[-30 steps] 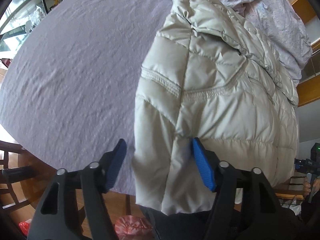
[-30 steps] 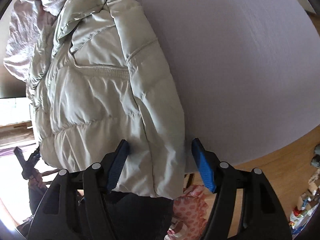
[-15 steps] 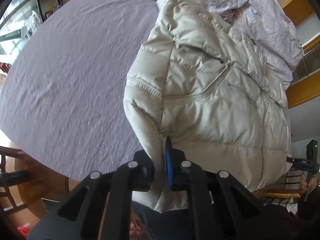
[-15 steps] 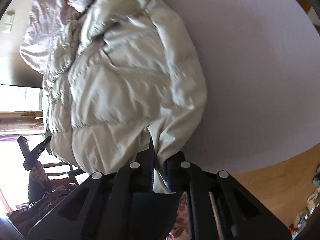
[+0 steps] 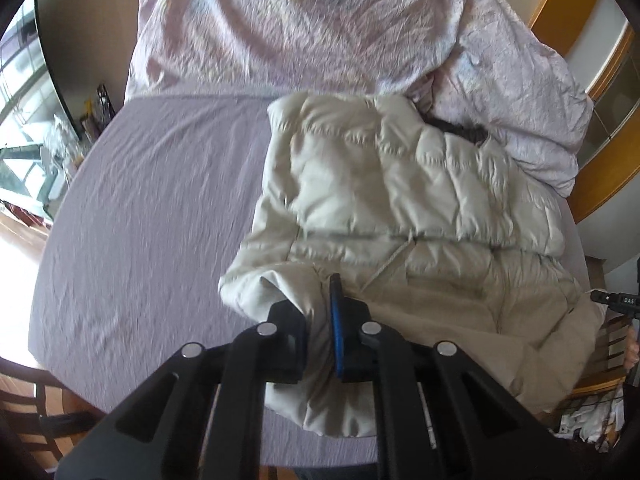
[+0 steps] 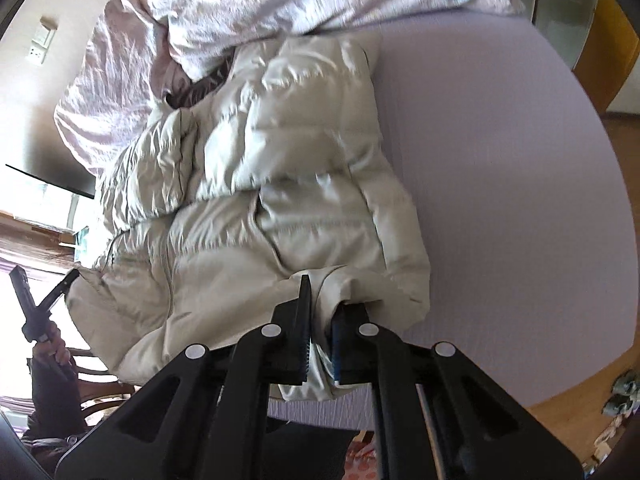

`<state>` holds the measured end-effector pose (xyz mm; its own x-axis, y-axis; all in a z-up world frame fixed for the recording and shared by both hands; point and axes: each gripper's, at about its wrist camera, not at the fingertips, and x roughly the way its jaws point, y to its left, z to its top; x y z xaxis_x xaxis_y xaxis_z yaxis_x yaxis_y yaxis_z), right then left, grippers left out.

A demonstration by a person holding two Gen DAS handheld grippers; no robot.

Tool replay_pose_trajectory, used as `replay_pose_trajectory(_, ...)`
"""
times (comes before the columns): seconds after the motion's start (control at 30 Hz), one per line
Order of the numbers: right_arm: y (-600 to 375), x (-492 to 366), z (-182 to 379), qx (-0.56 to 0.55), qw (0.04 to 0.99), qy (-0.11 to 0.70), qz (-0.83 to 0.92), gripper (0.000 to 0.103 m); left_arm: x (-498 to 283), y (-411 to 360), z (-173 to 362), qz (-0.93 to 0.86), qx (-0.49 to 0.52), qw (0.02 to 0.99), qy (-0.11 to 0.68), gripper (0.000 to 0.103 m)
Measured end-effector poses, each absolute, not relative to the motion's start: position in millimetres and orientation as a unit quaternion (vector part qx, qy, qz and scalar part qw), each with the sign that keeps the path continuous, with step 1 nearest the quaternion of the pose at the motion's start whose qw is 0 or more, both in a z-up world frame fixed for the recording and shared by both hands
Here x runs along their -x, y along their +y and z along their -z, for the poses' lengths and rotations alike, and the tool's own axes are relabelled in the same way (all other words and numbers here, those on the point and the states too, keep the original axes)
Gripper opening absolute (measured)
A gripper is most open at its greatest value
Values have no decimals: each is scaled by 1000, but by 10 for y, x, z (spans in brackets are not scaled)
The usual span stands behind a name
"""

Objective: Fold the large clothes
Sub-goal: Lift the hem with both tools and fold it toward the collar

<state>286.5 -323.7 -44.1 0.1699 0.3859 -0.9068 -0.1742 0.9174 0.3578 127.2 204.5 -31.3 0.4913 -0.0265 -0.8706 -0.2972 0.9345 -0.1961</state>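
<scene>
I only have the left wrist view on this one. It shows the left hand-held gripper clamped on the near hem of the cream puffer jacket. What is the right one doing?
Observer: The right hand-held gripper is shut on the puffer jacket too, pinching the hem at its other near corner.
Reviewer: Does that camera catch the person at all?
Observer: Yes. At its left edge a hand grips the handle of the left hand-held gripper.
Reviewer: What lies beyond the jacket on that side?
Observer: Lilac sheet, then the bed's edge and a wooden floor.
</scene>
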Motion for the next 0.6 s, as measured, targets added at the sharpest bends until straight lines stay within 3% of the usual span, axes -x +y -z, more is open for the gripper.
replay_pose_trajectory(0.6, -3005, -3683, 93, -83, 801, 568, -168, 8, -2147, 2206, -86, -103, 158, 872, 452, 11)
